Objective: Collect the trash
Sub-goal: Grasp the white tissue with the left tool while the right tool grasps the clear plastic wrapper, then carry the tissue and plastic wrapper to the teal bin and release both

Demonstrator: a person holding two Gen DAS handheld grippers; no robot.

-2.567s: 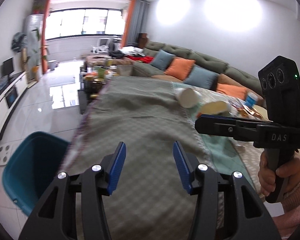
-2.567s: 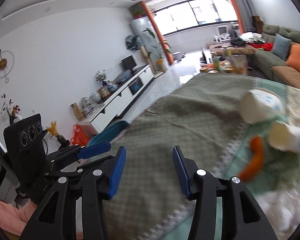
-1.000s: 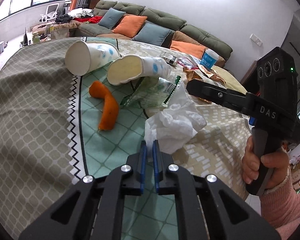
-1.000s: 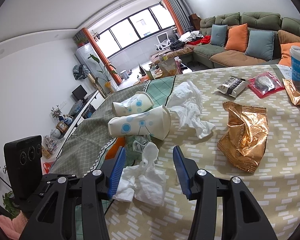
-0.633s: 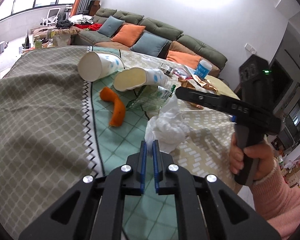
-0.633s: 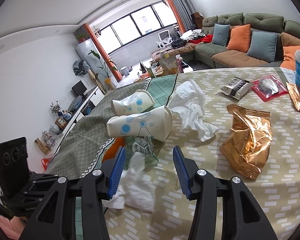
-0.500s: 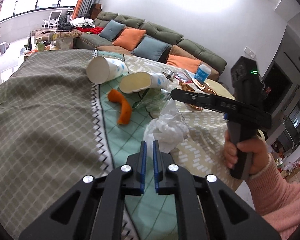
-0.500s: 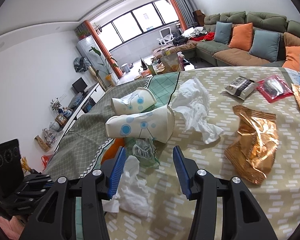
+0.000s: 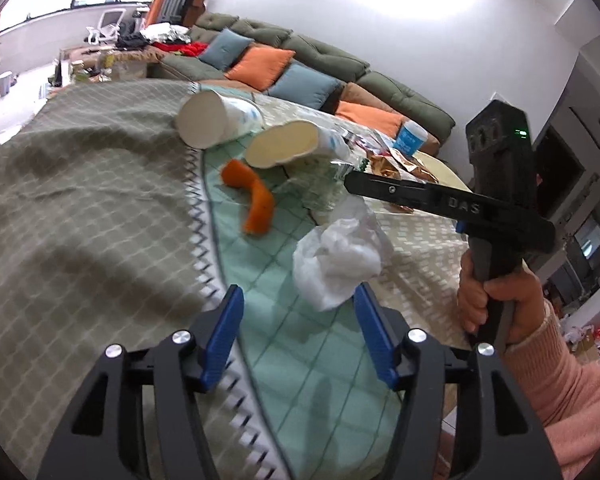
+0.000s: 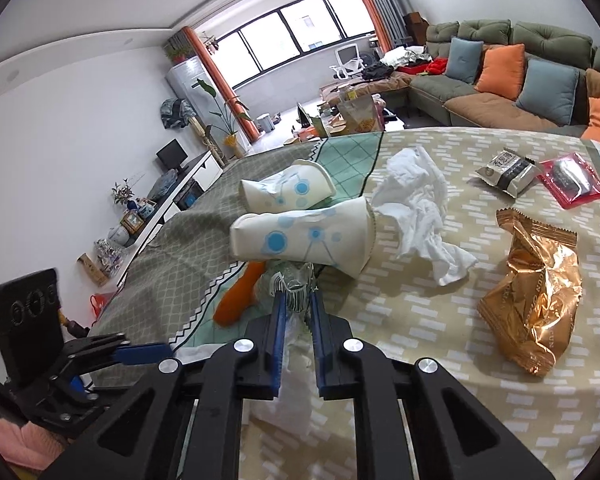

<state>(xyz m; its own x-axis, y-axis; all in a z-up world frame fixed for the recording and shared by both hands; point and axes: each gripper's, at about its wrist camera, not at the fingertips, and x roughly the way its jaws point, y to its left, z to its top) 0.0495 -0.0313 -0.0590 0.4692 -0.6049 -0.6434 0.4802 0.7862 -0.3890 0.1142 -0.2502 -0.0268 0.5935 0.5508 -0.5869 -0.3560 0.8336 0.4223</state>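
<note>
- Left gripper (image 9: 298,312): fingers spread, having just opened, nothing between them; the crumpled white tissue (image 9: 340,264) sits just beyond the right finger.
- Right gripper (image 10: 296,312): fingers have just closed, pinching the same tissue (image 10: 296,354), which bulges out beneath them over the tabletop (image 10: 420,320).
- Just beyond: orange peel (image 10: 240,296) and a clear plastic wrapper (image 10: 292,280).
- Farther: two spotted paper cups (image 10: 300,240) on their sides, a second tissue (image 10: 420,204), a gold foil wrapper (image 10: 536,292).
</note>
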